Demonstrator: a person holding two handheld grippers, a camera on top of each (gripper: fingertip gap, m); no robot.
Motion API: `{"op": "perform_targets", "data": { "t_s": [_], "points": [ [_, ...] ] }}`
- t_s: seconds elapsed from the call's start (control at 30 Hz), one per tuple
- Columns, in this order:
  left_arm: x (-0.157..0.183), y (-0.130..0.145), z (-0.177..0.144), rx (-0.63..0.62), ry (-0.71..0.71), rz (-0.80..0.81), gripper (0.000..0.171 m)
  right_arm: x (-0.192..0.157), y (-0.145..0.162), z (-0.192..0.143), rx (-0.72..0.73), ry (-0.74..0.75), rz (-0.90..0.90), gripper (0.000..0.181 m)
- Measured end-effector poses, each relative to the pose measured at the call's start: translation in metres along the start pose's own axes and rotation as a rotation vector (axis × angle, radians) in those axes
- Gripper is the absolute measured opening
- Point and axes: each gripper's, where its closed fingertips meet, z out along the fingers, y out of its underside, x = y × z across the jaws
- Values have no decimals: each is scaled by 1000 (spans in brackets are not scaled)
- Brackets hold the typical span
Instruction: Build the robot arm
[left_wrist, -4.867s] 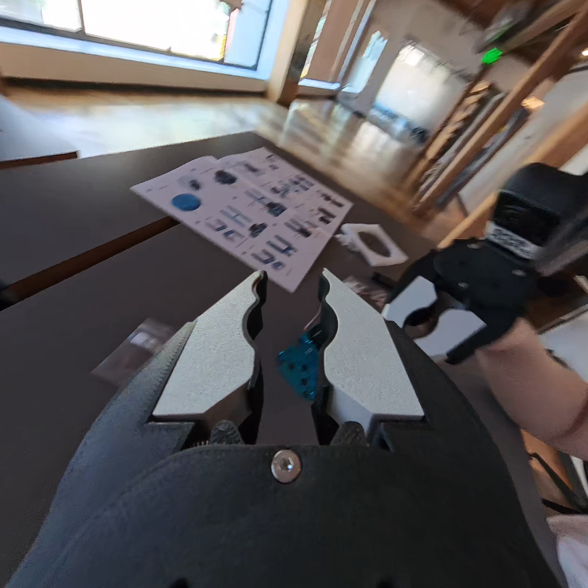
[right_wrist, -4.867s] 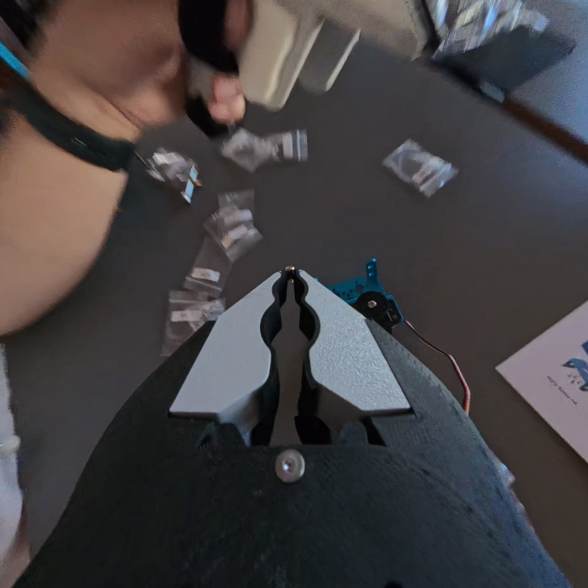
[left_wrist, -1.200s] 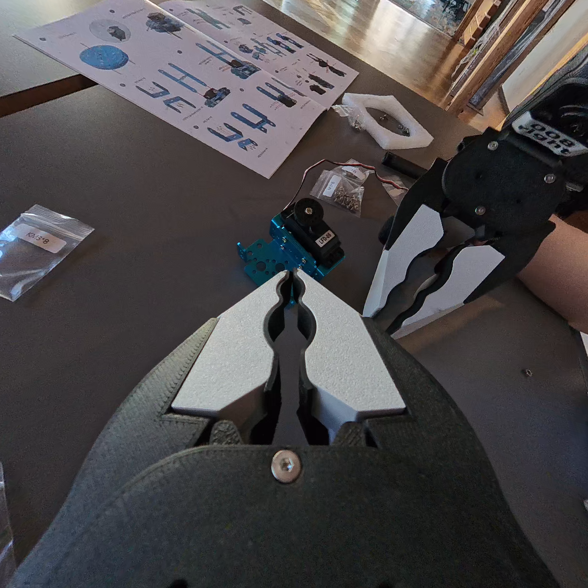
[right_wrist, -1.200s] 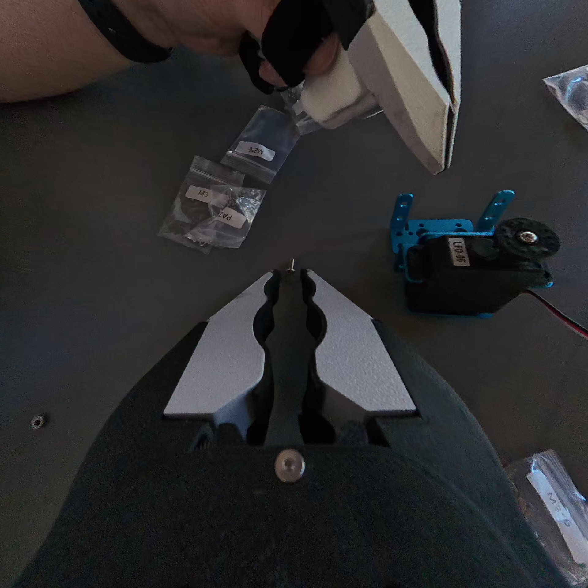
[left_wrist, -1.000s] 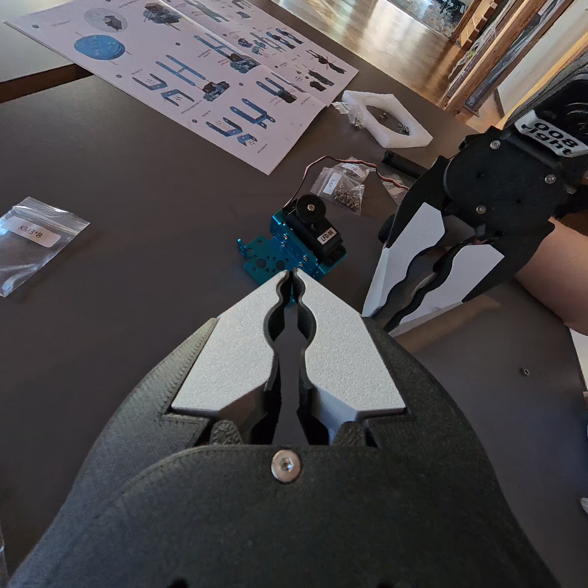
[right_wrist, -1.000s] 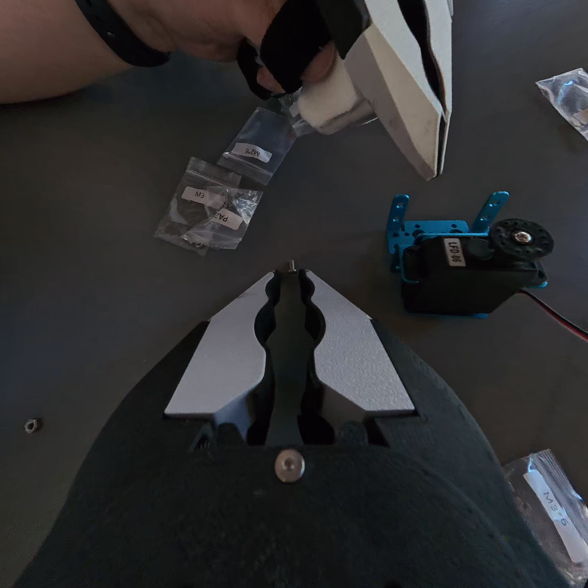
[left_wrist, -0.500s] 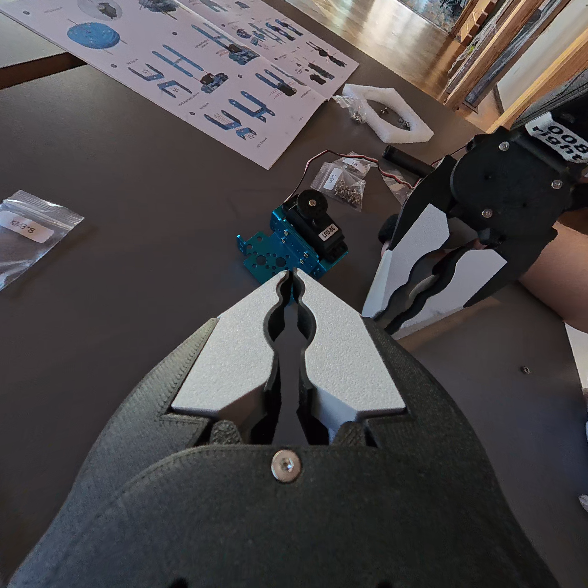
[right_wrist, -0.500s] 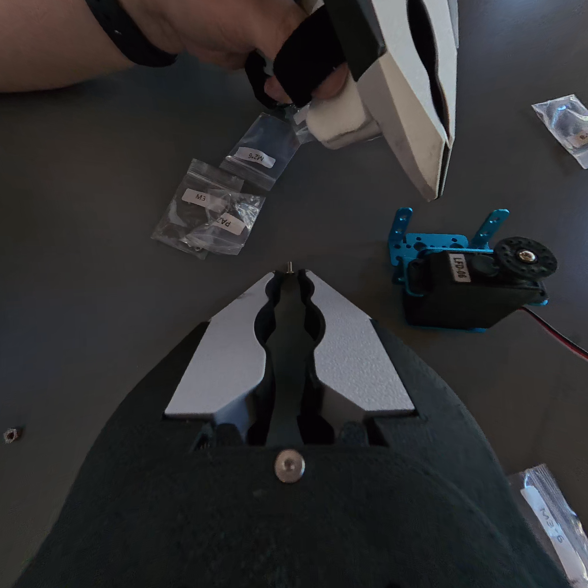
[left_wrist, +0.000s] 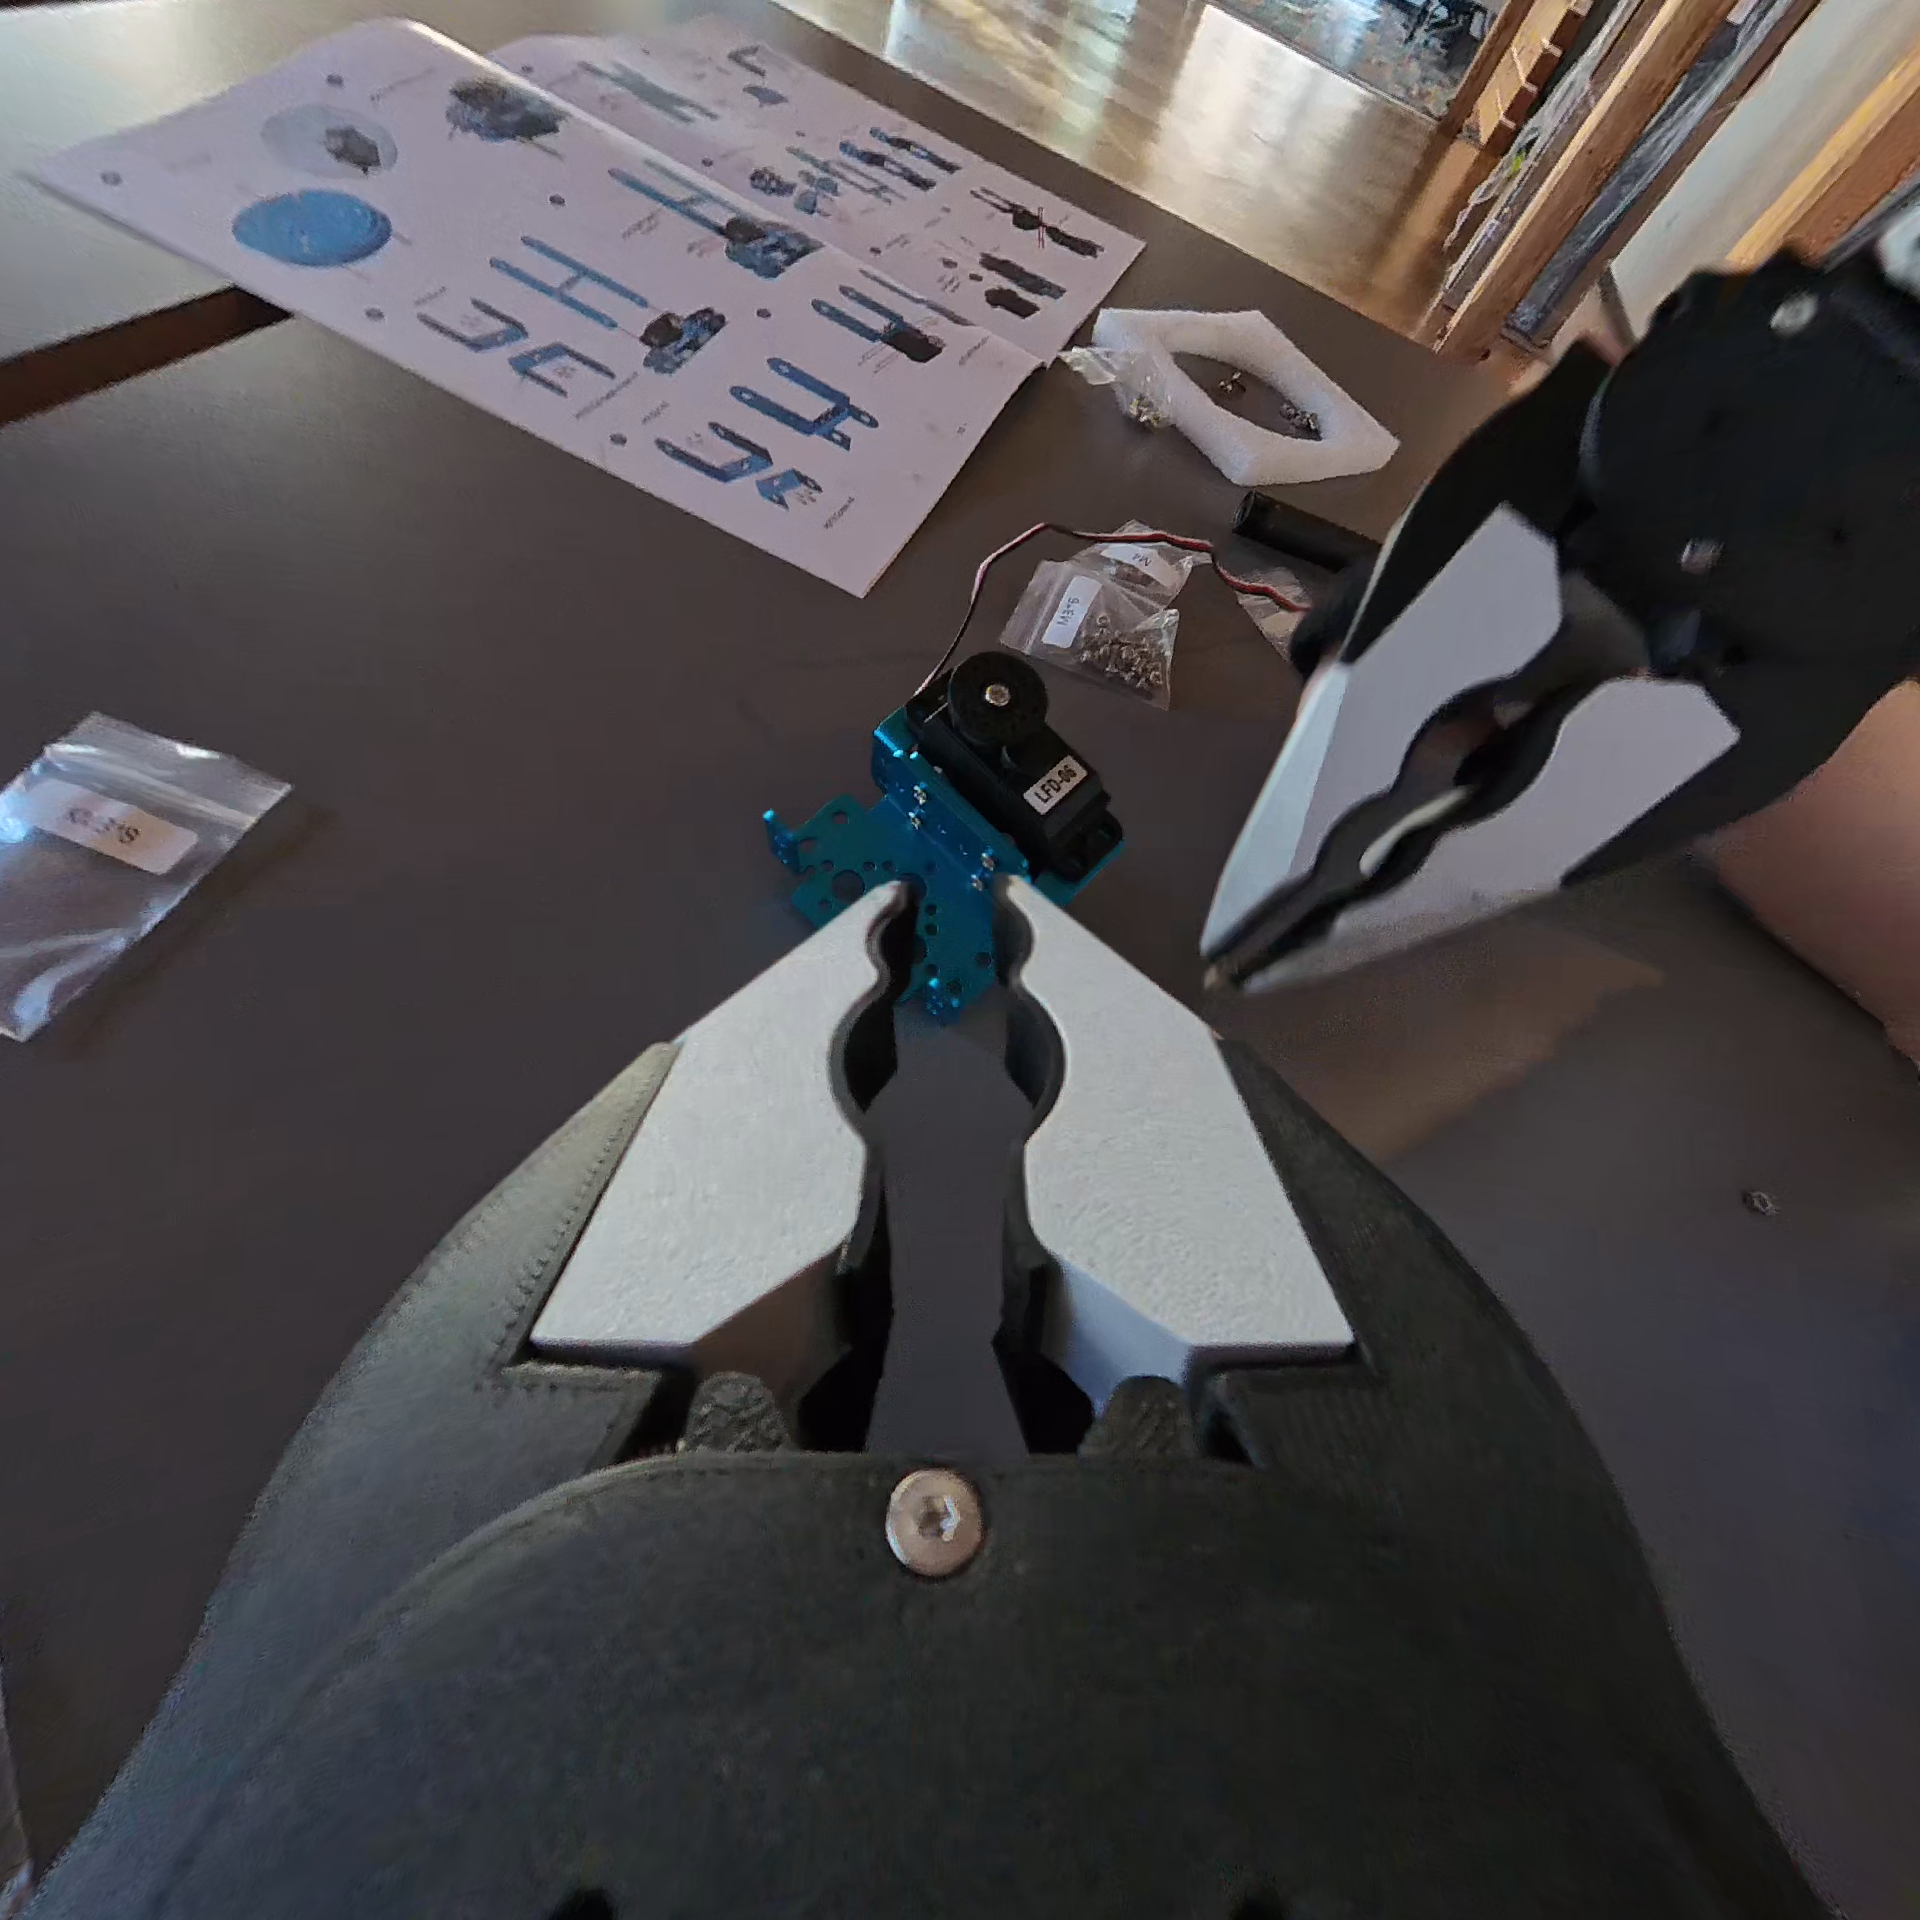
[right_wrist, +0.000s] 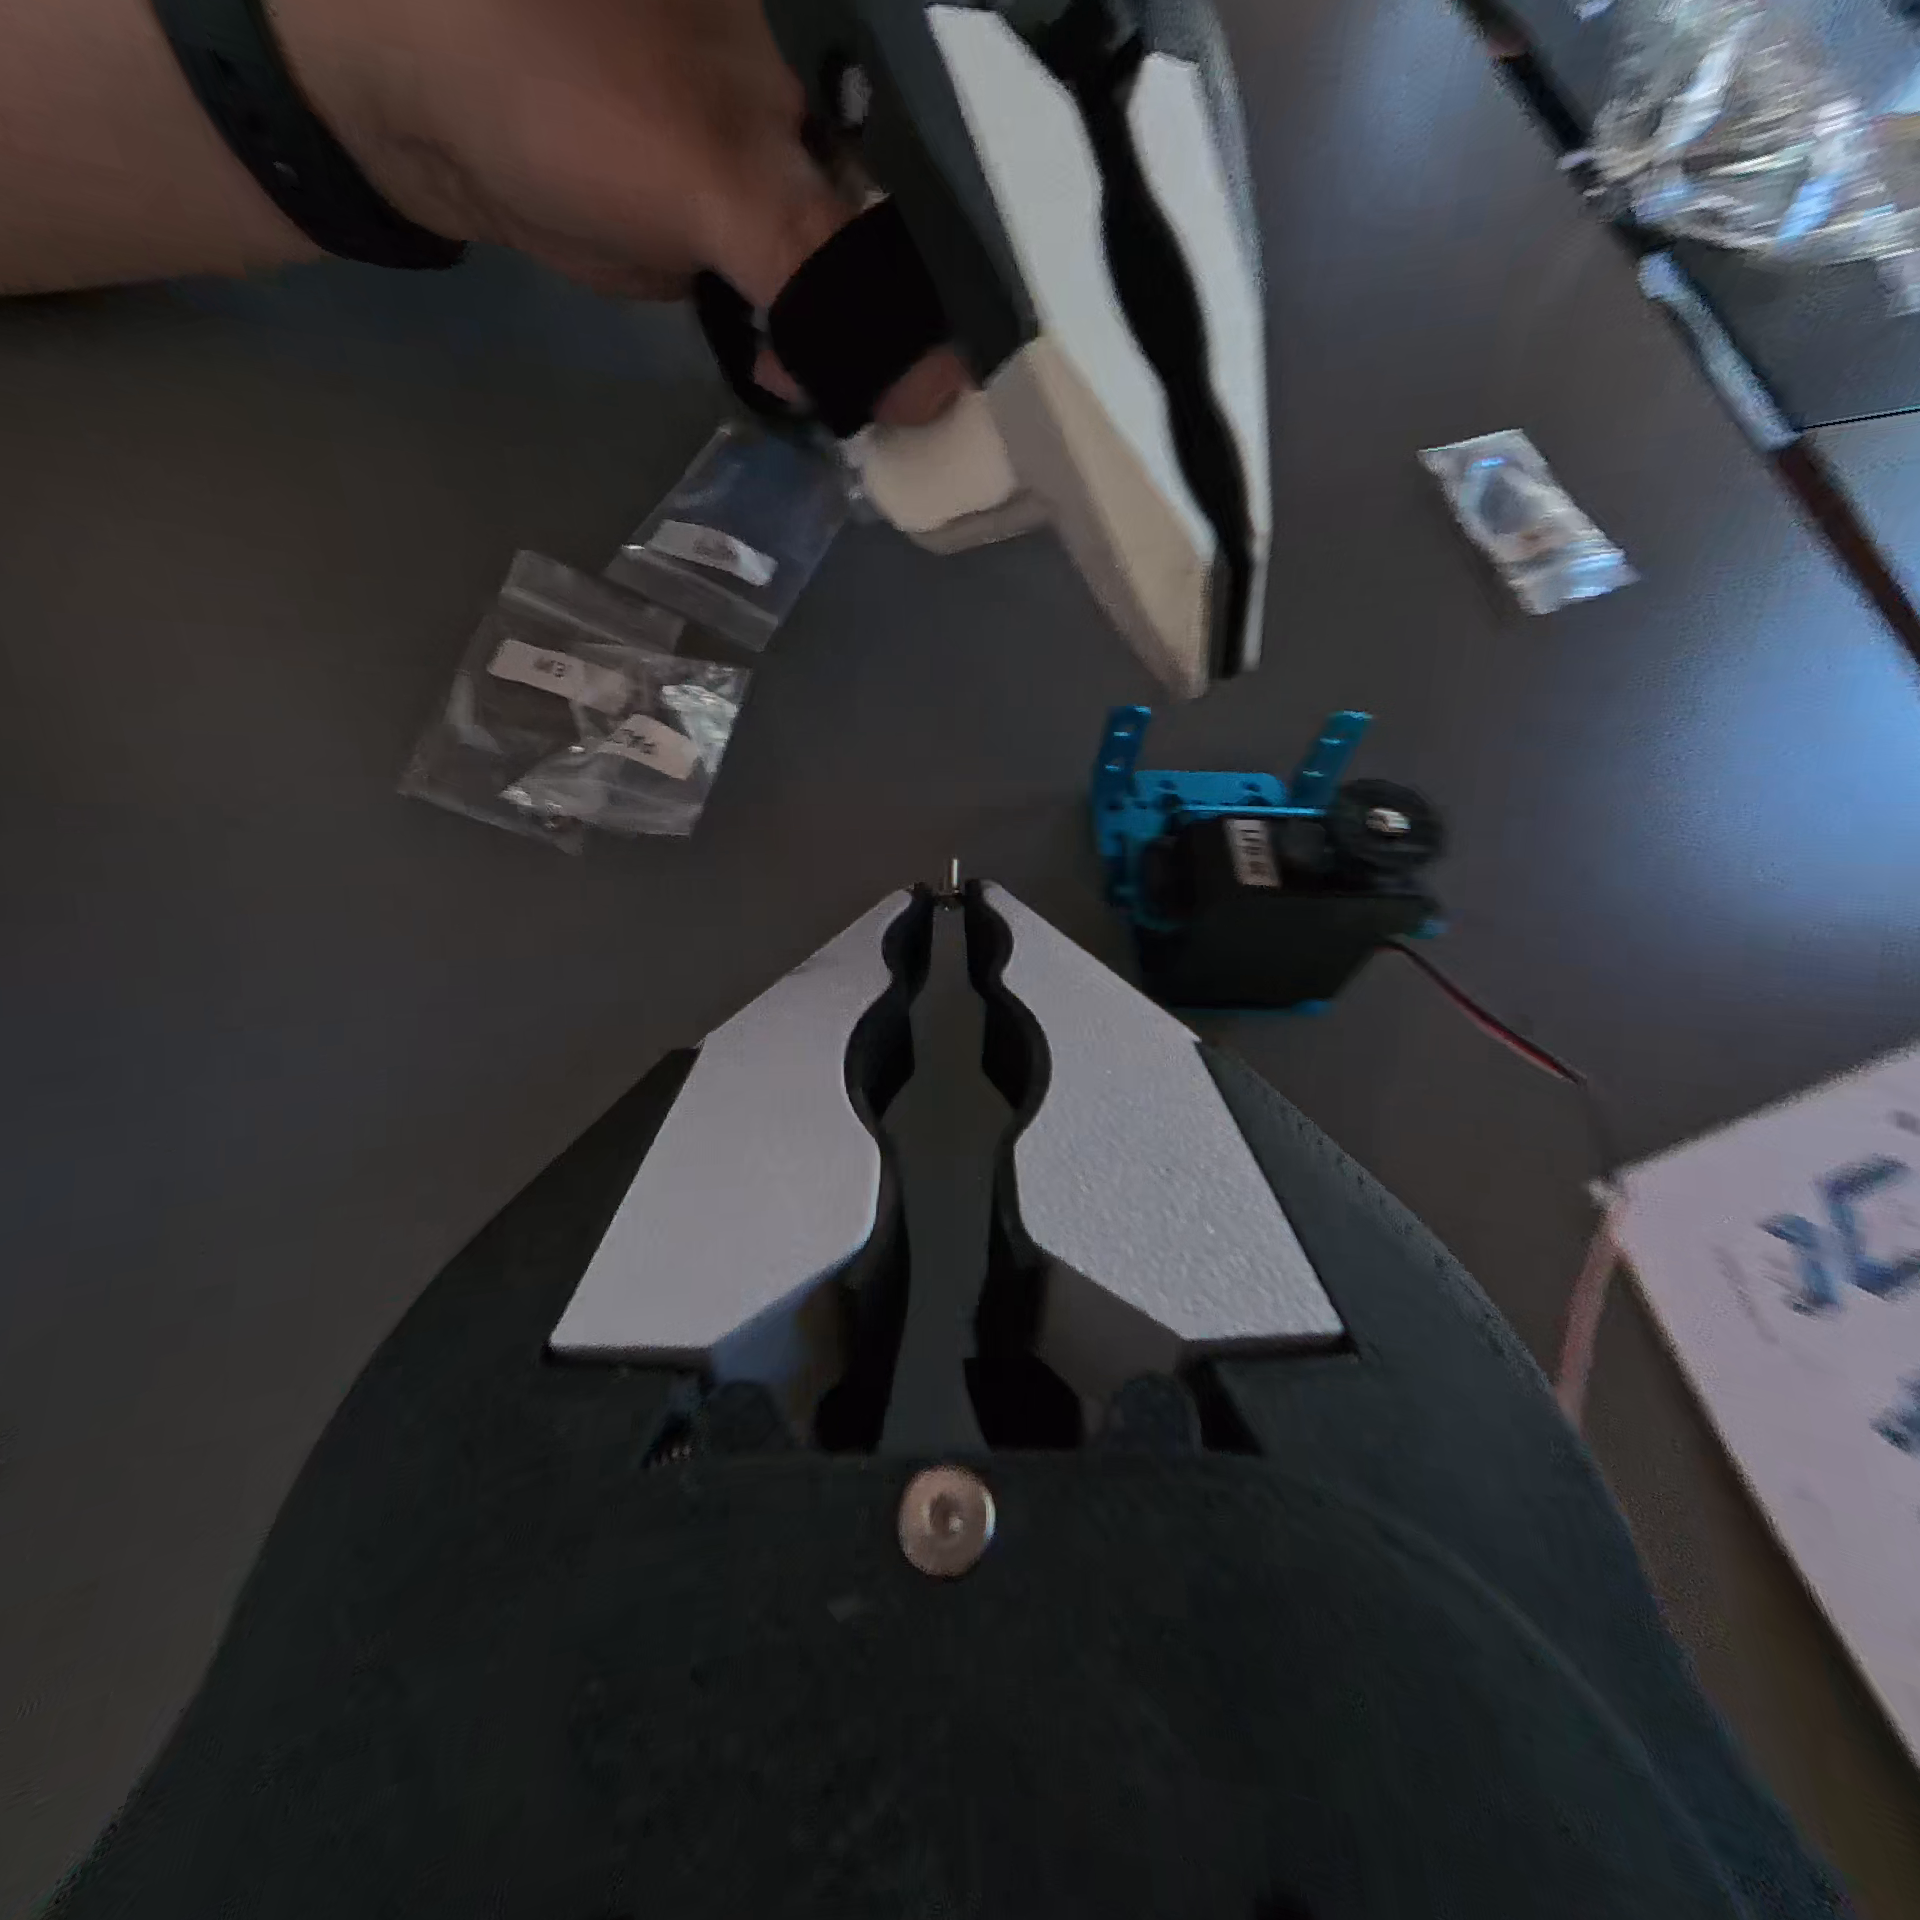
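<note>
At frame centre of the left wrist view, the left gripper (left_wrist: 951, 894) hovers with jaws slightly parted and empty, its tips just short of the blue servo bracket (left_wrist: 925, 873) on the dark table (left_wrist: 416, 644). The right gripper (right_wrist: 943, 891) pinches a small screw (right_wrist: 948, 871) between nearly closed tips. Beyond lie hardware bags (left_wrist: 1107, 623), then the instruction sheet (left_wrist: 582, 270) at upper left.

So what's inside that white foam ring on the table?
A few tiny metal bits, maybe screws, lie inside the white foam ring, on the dark table. They are too small to name. Its near wall may hide more.
</note>
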Motion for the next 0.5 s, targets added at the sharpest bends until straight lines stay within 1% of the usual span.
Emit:
{"op": "perform_targets", "data": {
  "t_s": [0.07, 0.13, 0.23, 0.27, 0.33, 0.43, 0.5],
  "points": [
    [4, 2, 2, -14, 22, 35, 27, 15, 1, -13, -20, 98, -37, 6],
    [7, 7, 5, -47, 37, 84, 39, 25, 1, -23, -26, 162, -61, 6],
    [15, 18, 11, -113, 63, 166, 41, 31, 3, -27, -53, 215, -113, 6],
    [18, 20, 13, -126, 66, 197, 39, 30, 4, -26, -62, 213, -120, 6],
    [23, 19, 18, -122, 46, 259, 40, 29, 2, -25, -67, 217, -142, 6],
    [33, 22, 26, -144, 51, 290, 41, 32, 4, -25, -108, 230, -176, 6],
    [37, 26, 31, -169, 57, 304, 39, 34, 3, -27, -127, 251, -250, 6]
  ]
}}
